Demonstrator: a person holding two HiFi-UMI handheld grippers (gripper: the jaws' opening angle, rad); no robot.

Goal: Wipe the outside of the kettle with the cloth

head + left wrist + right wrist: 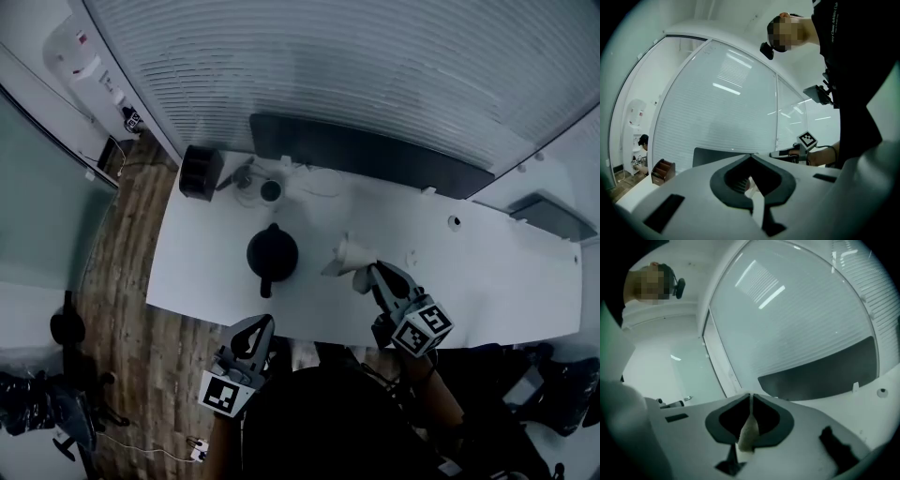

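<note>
A black kettle (272,253) stands on the white table (487,272), its handle toward the front edge. To its right a pale cloth (345,255) is lifted off the tabletop, and my right gripper (367,272) is shut on its near end. In the right gripper view a strip of the cloth (749,433) hangs between the closed jaws of that gripper (751,397). My left gripper (265,322) hovers at the front edge, just below the kettle, shut and apart from it. In the left gripper view its jaws (751,155) meet, and the right gripper (797,151) shows beyond.
At the back left of the table are a black cylindrical container (200,172) and a small cup (271,190). A long dark panel (366,150) runs along the back edge under the blinds. A wooden floor (122,281) lies left of the table.
</note>
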